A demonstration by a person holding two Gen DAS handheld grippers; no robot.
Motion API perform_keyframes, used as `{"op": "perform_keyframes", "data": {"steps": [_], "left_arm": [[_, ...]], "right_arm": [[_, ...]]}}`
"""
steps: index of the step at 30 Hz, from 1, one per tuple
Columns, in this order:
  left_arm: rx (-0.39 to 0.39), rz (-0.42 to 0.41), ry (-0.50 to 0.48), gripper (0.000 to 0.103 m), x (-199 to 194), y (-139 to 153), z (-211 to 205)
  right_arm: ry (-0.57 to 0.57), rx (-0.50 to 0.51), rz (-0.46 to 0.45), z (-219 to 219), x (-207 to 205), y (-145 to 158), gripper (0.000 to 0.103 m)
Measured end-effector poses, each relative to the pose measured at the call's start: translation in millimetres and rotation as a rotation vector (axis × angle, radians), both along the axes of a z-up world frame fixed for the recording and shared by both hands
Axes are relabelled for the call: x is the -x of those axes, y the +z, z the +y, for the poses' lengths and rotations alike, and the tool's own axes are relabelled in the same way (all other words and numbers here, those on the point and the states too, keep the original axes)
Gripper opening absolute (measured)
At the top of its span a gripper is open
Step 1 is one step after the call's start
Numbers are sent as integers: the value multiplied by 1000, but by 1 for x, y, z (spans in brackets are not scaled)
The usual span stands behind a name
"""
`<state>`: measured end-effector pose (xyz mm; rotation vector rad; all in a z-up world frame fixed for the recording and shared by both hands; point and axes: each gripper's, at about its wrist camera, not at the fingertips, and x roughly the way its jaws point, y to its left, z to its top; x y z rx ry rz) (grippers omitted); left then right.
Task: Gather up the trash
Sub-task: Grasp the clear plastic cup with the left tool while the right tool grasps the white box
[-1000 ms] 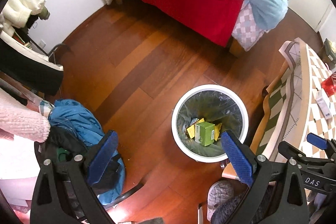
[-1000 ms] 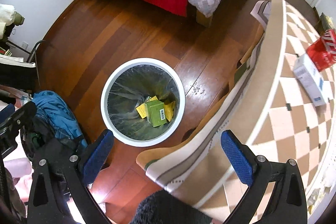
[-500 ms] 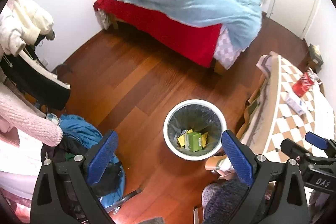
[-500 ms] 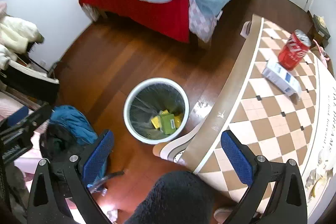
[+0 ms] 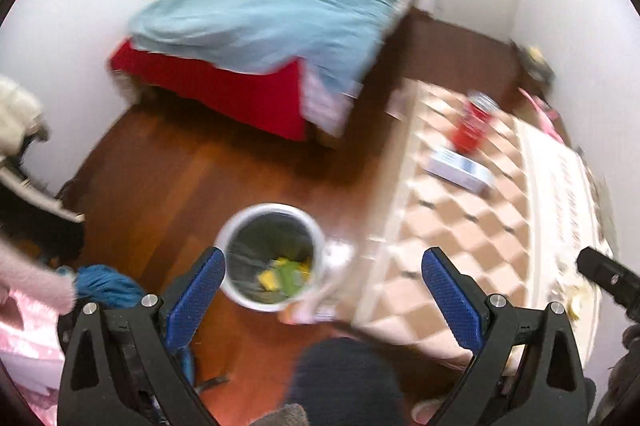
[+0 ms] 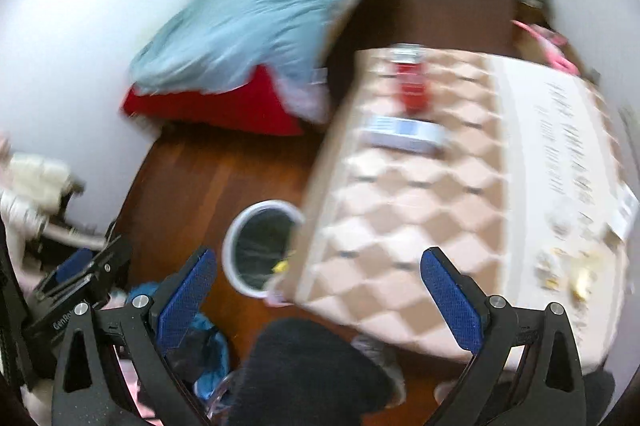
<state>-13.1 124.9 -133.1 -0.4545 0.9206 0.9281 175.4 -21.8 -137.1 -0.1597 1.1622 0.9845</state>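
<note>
A white round bin (image 5: pixel 240 226) with a clear liner stands on the wood floor beside the table; green and yellow boxes (image 5: pixel 286 274) lie in it. It also shows in the right wrist view (image 6: pixel 234 246). On the checkered table (image 5: pixel 460 234) stand a red can (image 5: pixel 470 126) and a white-and-blue box (image 5: pixel 460 170), also seen as the can (image 6: pixel 412 86) and box (image 6: pixel 404 134) in the right wrist view. My left gripper (image 5: pixel 324 290) is open and empty, high above the bin. My right gripper (image 6: pixel 320 290) is open and empty above the table edge (image 6: pixel 316 186).
A bed with red base and light-blue blanket (image 5: pixel 280 14) fills the far side. Clothes hang at the left (image 5: pixel 20 122), and a blue garment (image 5: pixel 104 282) lies on the floor. Small scraps (image 6: pixel 576 274) lie at the table's right. Both views are blurred.
Both grippers have risen and swung right, away from the bin toward the table. The bin looks smaller and the can and box have come into fuller view. Both grippers stay open.
</note>
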Motion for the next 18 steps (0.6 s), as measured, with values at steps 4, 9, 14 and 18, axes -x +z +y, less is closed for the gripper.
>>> {"op": "perform_keyframes", "data": {"steps": [4,9,14,18], "left_arm": [[52,52,-120,101,-92,-39,-37],[134,128,-224,101,-191,-89,-66],[203,229,-310,101,-271,-135,-88],[227,278,-352,100,-306,-156,-100]], "right_arm": [[-204,87,18,-68,-85,-35,103],[-444,240,44,-142,-198,-95,103],[-557,325,131,-174,-275,-158,80],[-578,316,179,-173,-303,-185,80]]}}
